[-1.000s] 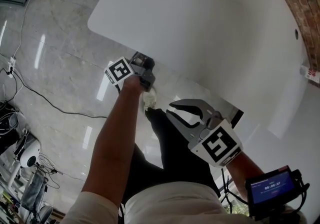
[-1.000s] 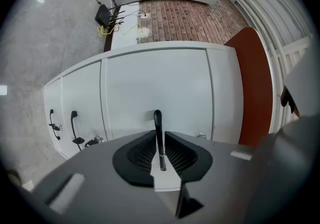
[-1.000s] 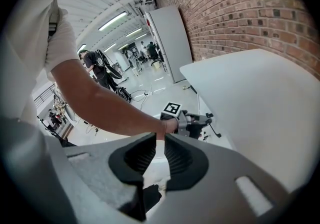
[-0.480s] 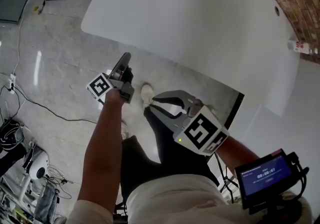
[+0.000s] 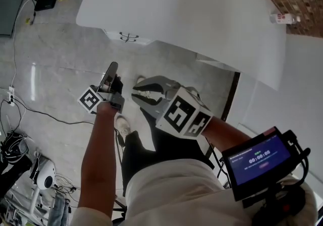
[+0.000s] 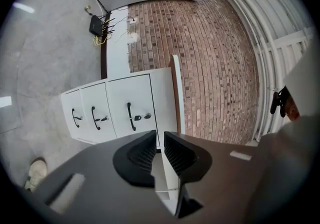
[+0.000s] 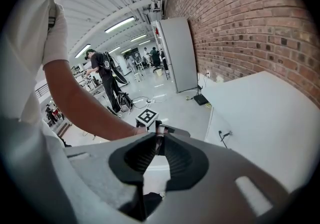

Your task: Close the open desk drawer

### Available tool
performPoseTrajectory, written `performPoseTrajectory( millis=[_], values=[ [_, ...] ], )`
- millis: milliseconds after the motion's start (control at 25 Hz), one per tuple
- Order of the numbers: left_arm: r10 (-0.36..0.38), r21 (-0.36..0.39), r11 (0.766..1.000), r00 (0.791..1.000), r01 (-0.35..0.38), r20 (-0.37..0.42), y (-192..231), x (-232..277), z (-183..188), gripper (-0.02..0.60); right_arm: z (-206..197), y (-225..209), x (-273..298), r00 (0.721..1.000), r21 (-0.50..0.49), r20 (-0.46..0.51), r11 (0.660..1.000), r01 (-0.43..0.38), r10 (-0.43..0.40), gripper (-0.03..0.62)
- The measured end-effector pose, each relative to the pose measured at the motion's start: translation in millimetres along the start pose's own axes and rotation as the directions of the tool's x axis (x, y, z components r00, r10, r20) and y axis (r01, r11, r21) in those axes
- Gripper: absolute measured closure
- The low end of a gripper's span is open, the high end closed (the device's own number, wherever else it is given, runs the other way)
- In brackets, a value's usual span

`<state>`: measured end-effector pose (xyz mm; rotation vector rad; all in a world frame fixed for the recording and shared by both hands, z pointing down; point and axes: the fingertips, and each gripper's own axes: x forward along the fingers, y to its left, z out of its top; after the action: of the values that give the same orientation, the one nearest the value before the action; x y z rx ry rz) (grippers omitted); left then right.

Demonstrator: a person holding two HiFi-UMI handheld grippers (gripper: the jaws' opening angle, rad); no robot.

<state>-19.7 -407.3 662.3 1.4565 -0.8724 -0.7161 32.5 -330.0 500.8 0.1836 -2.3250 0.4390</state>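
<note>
The drawer unit (image 6: 115,113) is a white box with smooth, flat sides. It has three rectangular drawer fronts (image 6: 95,114), and each front carries a thin, curved black handle (image 6: 130,116) with a small lock beside it. In the left gripper view the three fronts look level with one another, so I cannot tell which one is open. In the head view the unit (image 5: 126,37) is mostly hidden under the wide, matte white desk top (image 5: 192,8). Only one narrow edge with one handle shows there.

The left gripper (image 6: 160,140) has dark ribbed pads that are almost together, with only a thin slit and nothing in it. It is in the air above the glossy grey stone floor (image 5: 55,68), well apart from the unit (image 5: 113,65). The right gripper (image 7: 160,137) is light grey with black ribbed pads. Its tips touch each other and hold nothing (image 5: 135,93). Its marker cube (image 5: 182,115) is white with black squares.

Behind the unit there is a rough red brick wall (image 6: 220,68). A small bottle (image 5: 285,18) lies near the bricks, but it is too small to read. A dark screen (image 5: 256,160) shows at the lower right, and its text is unclear.
</note>
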Motion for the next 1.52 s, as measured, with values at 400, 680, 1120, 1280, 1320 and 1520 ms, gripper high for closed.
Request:
performPoseTrajectory(
  millis=[400, 680, 1120, 1280, 1320, 1520],
  values=[
    [-0.003, 0.044, 0.999, 1.000, 0.004, -0.025, -57.9, -74.9, -12.2, 0.535, 24.1, 56.2, -12.0, 1.000, -0.041, 0.021, 0.999, 0.021, -0.020, 0.540],
    [-0.010, 0.114, 0.993, 0.998, 0.016, -0.058, -84.7, -100.5, -22.5, 0.535, 23.9, 58.0, -4.9, 0.999, -0.080, 0.028, 0.997, 0.020, -0.018, 0.545],
    [-0.097, 0.143, 0.982, 0.982, 0.121, -0.164, -188.8, -215.5, -63.2, 0.535, 57.8, 178.4, -25.9, 0.997, -0.119, 0.052, 0.990, 0.069, -0.063, 0.549],
    [-0.110, 0.150, 0.979, 0.980, 0.136, -0.167, -204.2, -237.2, -71.4, 0.535, 58.9, 198.3, -28.3, 0.996, -0.137, 0.055, 0.987, 0.080, -0.073, 0.554],
    [-0.111, 0.151, 0.979, 0.980, 0.137, -0.168, -205.5, -238.1, -71.8, 0.535, 59.3, 198.0, -27.6, 0.996, -0.141, 0.056, 0.987, 0.080, -0.073, 0.556],
    [-0.103, 0.156, 0.979, 0.981, 0.129, -0.164, -203.2, -243.8, -75.7, 0.535, 56.5, 200.7, -25.2, 0.996, -0.150, 0.053, 0.986, 0.075, -0.067, 0.562]
  ],
)
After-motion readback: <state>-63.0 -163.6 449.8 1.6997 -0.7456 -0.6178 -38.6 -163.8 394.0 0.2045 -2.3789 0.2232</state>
